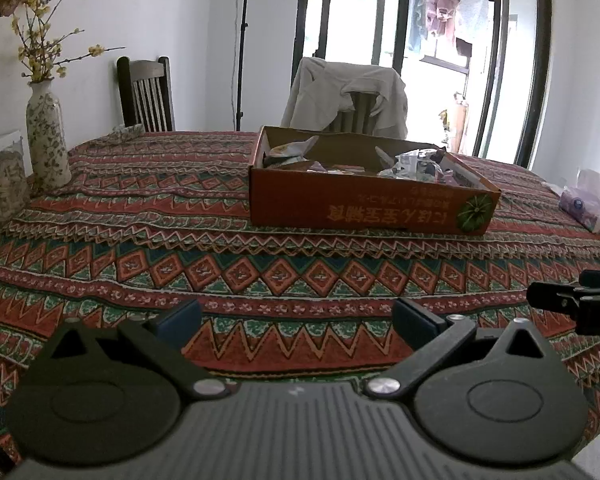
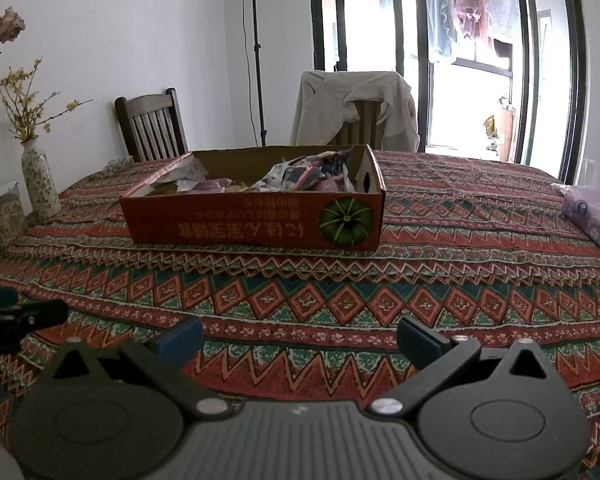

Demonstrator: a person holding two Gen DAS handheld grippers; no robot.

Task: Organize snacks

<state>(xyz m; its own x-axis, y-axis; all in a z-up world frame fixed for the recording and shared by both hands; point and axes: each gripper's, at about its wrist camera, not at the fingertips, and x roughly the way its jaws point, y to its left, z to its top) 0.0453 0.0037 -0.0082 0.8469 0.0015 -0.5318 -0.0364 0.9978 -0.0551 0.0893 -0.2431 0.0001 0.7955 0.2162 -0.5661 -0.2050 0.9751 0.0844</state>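
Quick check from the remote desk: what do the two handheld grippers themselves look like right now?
Both look alike. The left gripper and the right gripper are matte black, each with a ribbed body, two round discs, silver pivot screws and angled link arms. Their fingers carry dark blue pads. White lettering, cut off, shows on each gripper's side. No hands or sleeves show.

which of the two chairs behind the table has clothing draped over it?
The right-hand chair, nearest the glass doors: a beige garment covers its back. The dark wooden chair by the vase is bare.

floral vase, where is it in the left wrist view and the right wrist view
Left wrist: floral vase at the left edge, left of the cardboard box.
Right wrist: floral vase at the left edge, farther from the box.
Shared landmark: the cloth-draped chair behind the box.
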